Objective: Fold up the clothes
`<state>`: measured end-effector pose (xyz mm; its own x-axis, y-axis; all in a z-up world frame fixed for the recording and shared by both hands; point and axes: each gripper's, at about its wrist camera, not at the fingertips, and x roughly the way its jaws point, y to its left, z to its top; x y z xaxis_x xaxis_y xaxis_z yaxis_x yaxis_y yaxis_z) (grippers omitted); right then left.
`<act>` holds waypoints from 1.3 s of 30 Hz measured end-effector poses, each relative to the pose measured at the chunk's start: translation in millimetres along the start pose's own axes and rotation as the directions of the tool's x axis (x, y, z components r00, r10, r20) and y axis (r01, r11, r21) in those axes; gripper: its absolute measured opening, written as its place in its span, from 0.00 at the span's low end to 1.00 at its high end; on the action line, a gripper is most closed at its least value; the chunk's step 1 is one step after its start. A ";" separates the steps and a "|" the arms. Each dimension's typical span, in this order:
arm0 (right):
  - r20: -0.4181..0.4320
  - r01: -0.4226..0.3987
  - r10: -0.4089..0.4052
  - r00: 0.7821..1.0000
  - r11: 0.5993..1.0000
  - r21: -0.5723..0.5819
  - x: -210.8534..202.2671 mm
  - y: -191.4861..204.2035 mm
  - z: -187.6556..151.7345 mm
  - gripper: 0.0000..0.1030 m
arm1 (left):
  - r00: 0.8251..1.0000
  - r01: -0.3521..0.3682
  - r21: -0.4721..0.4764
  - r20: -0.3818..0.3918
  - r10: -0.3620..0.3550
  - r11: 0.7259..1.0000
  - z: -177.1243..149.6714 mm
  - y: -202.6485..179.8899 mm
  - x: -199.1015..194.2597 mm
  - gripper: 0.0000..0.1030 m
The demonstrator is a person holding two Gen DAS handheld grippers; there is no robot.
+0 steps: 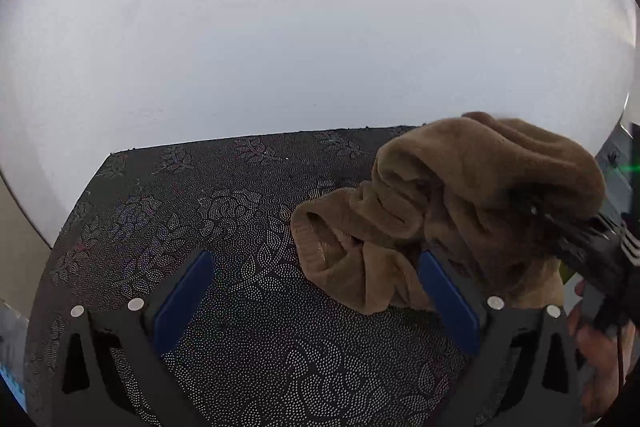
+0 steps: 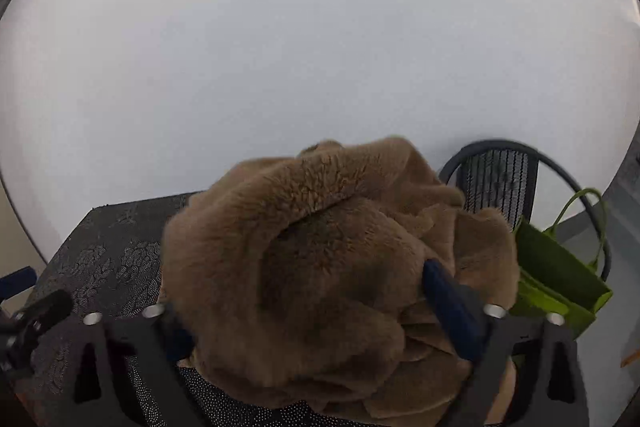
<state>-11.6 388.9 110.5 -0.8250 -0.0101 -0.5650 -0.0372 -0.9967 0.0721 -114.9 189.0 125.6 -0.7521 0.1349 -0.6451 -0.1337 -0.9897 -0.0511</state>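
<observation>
My left wrist camera sits just behind the black, blue-padded left gripper and looks forward and downward along its fingers, close over the dark cloth-covered table with a dotted floral pattern, toward a plain white wall. My right wrist camera looks the same way from behind the right gripper, so near the fluffy brown fleece garment that it fills the lower middle. Both views share the table, the wall and the garment. The left view sees the right gripper from the side; the right view catches part of the left one at its left edge.
</observation>
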 end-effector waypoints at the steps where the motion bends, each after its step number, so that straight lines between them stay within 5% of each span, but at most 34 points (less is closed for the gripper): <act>1: -0.027 -0.024 0.024 0.999 0.999 0.024 6.3 -2.5 -1.4 0.30 | 1.000 -0.004 0.003 -0.001 0.004 1.000 -0.6 1.1 -0.1 1.00; 10: 0.037 -0.186 0.184 0.982 0.982 0.041 -20.0 12.1 -9.4 0.15 | 0.999 -0.020 -0.025 -0.045 0.019 0.999 -10.0 20.2 3.5 1.00; 18: 0.079 -0.386 0.388 0.918 0.921 -0.044 -69.0 61.7 -10.9 0.14 | 0.996 -0.039 -0.103 -0.080 0.030 0.994 -27.3 58.8 -3.5 1.00; 26: 0.035 -0.537 0.540 0.841 0.840 -0.069 -94.3 118.8 -30.0 0.14 | 0.995 -0.074 -0.197 -0.077 0.060 0.978 -50.7 114.3 -30.2 1.00; 39: -0.098 -0.675 0.671 0.735 0.711 -0.197 -132.4 231.9 -86.3 0.14 | 0.977 -0.211 -0.283 -0.076 0.197 0.935 -88.5 195.7 -86.6 1.00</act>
<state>137.6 152.1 131.1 -0.5759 -0.6841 -0.4476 0.6420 -0.7174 0.2705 -18.8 -20.6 104.0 -0.7123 -0.0672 -0.6987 0.2166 -0.9679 -0.1277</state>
